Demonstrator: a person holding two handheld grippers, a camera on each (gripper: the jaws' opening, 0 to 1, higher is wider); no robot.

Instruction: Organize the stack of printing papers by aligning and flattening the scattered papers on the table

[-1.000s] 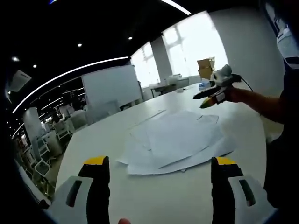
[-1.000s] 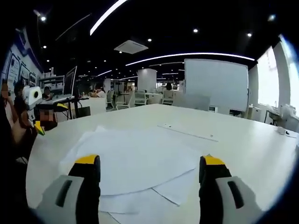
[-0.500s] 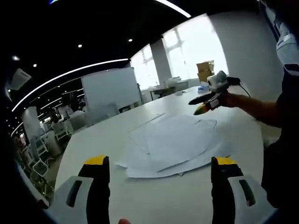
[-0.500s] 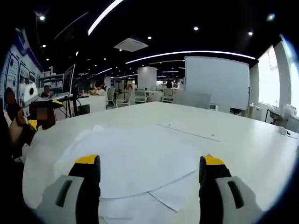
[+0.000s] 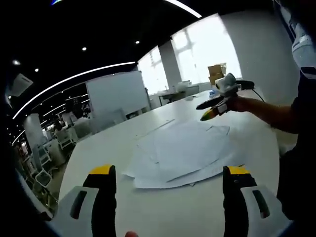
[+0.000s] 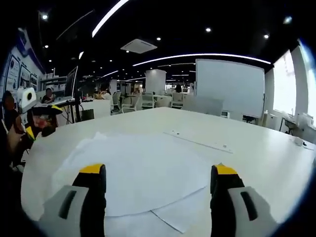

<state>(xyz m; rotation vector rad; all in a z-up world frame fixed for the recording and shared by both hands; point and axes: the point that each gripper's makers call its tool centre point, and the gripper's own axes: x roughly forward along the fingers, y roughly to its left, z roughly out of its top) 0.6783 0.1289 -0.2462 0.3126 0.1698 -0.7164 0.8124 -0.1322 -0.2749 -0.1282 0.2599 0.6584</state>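
A loose, fanned pile of white printing papers (image 5: 182, 155) lies on the white table (image 5: 113, 143), its sheets askew with corners sticking out. My left gripper (image 5: 167, 177) hovers open just short of the pile's near edge, nothing between its jaws. In the left gripper view my right gripper (image 5: 207, 112) comes in from the right, held by a hand above the pile's far corner. In the right gripper view the same papers (image 6: 138, 168) spread ahead of my right gripper (image 6: 155, 177), which is open over their near edge. My left gripper (image 6: 29, 129) shows at the far left there.
A long thin white strip (image 6: 200, 140) lies on the table beyond the papers. A whiteboard (image 6: 229, 89) stands behind the table, with office chairs (image 6: 148, 102) and desks farther back. Cardboard boxes (image 5: 217, 73) sit by the window. A person's dark sleeve (image 5: 301, 163) fills the right side.
My right gripper has edged forward over the papers, so the pile sits lower and closer in its view. In the left gripper view it has shifted slightly left and up.
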